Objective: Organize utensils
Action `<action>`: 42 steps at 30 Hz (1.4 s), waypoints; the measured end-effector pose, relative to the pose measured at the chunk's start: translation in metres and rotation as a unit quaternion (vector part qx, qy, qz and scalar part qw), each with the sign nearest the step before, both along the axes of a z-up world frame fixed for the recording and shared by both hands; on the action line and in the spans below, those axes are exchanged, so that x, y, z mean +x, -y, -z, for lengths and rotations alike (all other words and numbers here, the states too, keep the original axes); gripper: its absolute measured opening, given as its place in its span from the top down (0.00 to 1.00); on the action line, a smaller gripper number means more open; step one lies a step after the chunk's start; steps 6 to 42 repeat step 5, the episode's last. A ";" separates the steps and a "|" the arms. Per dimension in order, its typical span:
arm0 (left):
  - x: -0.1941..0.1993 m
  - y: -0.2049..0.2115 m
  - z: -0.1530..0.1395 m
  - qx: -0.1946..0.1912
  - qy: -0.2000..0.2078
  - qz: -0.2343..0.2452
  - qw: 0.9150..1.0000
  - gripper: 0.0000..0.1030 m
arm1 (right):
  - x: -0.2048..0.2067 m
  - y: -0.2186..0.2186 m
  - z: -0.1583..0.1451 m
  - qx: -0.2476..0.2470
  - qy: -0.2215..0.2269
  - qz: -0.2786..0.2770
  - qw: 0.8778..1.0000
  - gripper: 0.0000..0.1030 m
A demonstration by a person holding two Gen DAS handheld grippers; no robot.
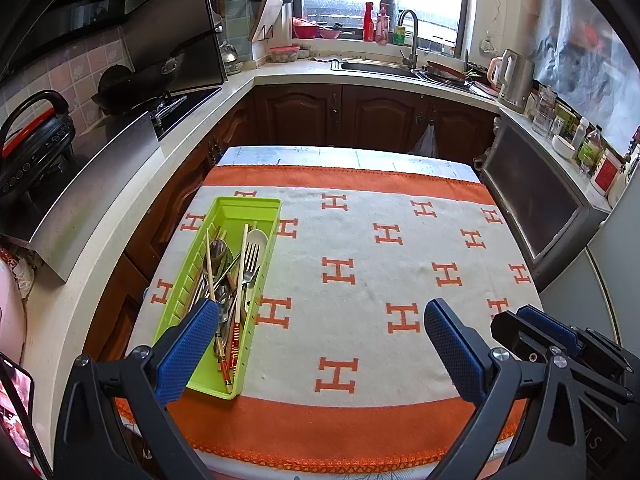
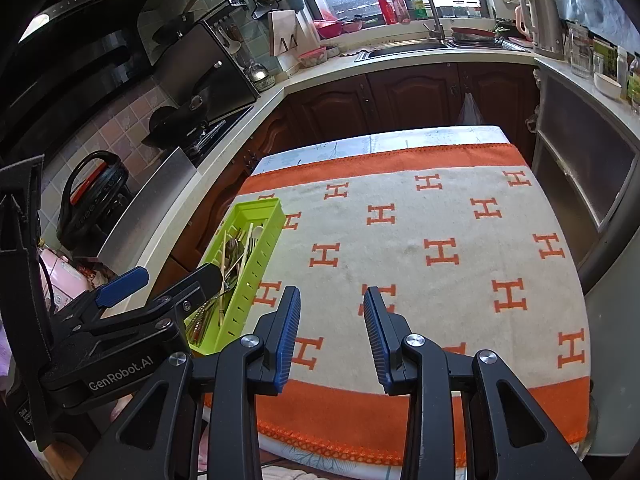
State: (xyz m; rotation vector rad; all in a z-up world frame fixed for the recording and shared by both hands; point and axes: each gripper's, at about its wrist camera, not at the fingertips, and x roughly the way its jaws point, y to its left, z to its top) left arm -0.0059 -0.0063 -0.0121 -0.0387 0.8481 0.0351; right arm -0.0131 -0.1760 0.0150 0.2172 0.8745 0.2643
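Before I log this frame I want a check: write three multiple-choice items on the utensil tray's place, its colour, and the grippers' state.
1. Where does the long plastic utensil tray sit on the H-patterned cloth?
A left edge
B centre
C right edge
2. What colour is the tray?
A orange
B lime green
C white
3. What do the left gripper and right gripper hold?
A a fork
B chopsticks
C nothing

A: it lies along the cloth's left side.
B: its walls are lime green.
C: both stand open over bare cloth.

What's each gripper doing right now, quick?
Left gripper: open, holding nothing, beside the green tray.
Right gripper: open, narrower gap, nothing in it.
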 end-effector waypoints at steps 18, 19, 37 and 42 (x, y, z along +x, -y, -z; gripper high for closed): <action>-0.001 0.002 0.002 0.001 -0.004 0.002 1.000 0.01 | 0.001 0.001 0.002 0.002 -0.002 0.000 1.000 0.67; -0.001 0.002 0.002 0.001 -0.004 0.002 1.000 0.01 | 0.001 0.001 0.002 0.002 -0.002 0.000 1.000 0.67; -0.001 0.002 0.002 0.001 -0.004 0.002 1.000 0.01 | 0.001 0.001 0.002 0.002 -0.002 0.000 1.000 0.67; -0.001 0.002 0.002 0.001 -0.004 0.002 1.000 0.01 | 0.001 0.001 0.002 0.002 -0.002 0.000 1.000 0.67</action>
